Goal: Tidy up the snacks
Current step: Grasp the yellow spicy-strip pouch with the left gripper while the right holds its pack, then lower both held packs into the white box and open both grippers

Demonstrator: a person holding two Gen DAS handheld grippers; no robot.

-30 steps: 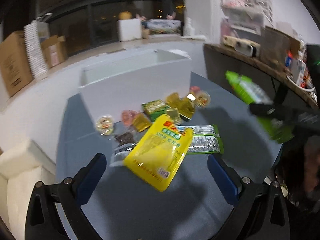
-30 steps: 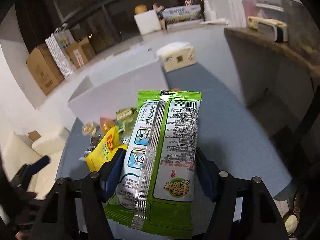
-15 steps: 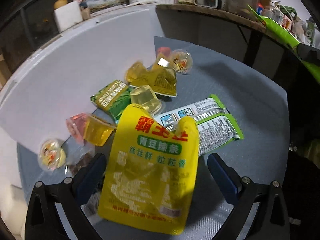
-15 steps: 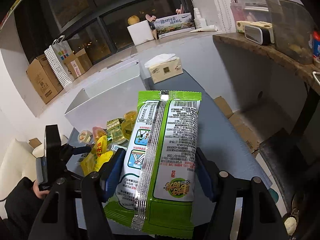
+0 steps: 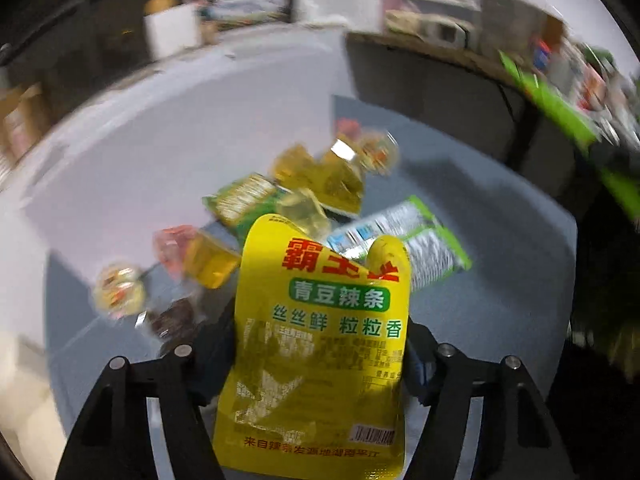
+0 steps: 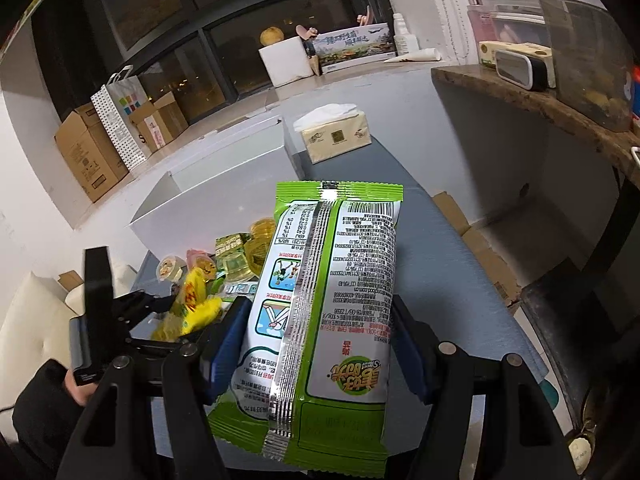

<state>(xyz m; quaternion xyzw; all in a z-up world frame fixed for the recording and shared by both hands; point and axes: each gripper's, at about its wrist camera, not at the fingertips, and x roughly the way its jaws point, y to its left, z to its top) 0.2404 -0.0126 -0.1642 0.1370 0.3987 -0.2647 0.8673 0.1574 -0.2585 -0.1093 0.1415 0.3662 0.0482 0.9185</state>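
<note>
The left gripper (image 5: 320, 354) has just been closing, and its two dark fingers now press on the sides of a flat yellow pouch (image 5: 320, 344), glossy plastic with a rounded top edge, red and green print and a barcode near its lower corner. The pouch stands up between the fingers, its upper half over the pile of snacks behind it. That pile lies on the smooth grey surface (image 5: 500, 292): a long green-edged foil pack (image 5: 416, 240) lying flat, several small clear jelly cups (image 5: 208, 260) in yellow and pink with foil lids, and a small green packet (image 5: 240, 200), all blurred in the left wrist view.

The right gripper (image 6: 320, 348) is clamped on a long green-and-white foil pack (image 6: 328, 312) with crimped ends and a shiny seam down its printed back; blue pads (image 6: 228, 340) squeeze its sides. Beyond it stands a white open box (image 6: 216, 200) against the pile, and a paper tissue pack (image 6: 336, 136) further back.
</note>
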